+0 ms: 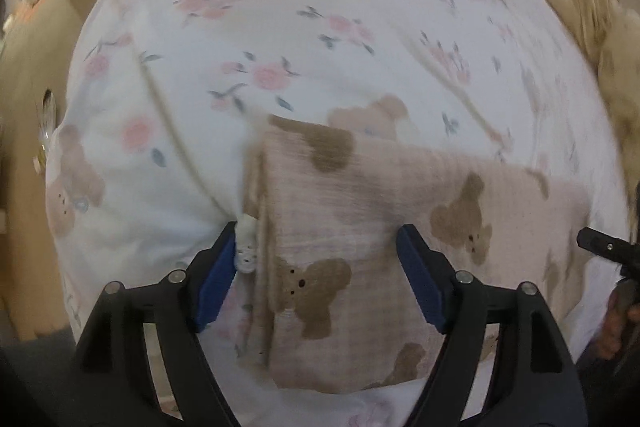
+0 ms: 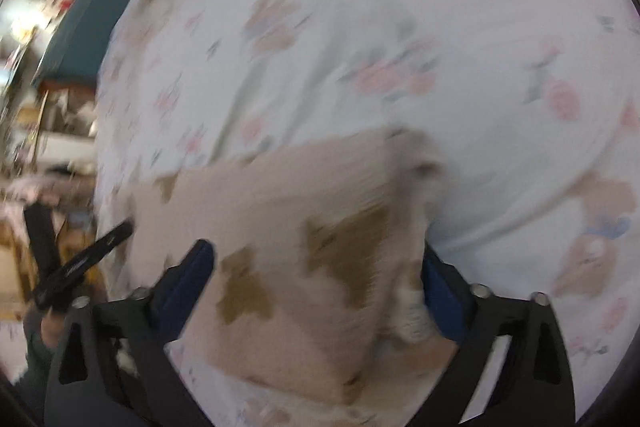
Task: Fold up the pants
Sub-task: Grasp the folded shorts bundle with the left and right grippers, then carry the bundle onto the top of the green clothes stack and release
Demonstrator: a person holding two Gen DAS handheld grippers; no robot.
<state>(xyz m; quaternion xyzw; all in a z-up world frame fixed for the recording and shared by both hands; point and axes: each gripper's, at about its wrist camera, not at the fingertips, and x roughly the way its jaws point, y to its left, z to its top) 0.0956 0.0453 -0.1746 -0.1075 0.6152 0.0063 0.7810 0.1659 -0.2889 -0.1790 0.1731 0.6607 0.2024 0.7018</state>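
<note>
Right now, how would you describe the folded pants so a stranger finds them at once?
Look at the white flowered bedsheet. On it, between both grippers, lie the pants, folded into a flat block. Only they are beige with dark brown bears; the sheet's bears are pale.

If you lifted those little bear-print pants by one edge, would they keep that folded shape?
Probably not. The bear-print pants look like thin, crinkled cloth lying limp on the floral bedspread, so they would likely droop and unfold. They seem light for their size. The textured weave probably isn't slippery, so the blue fingers should grip well.
</note>
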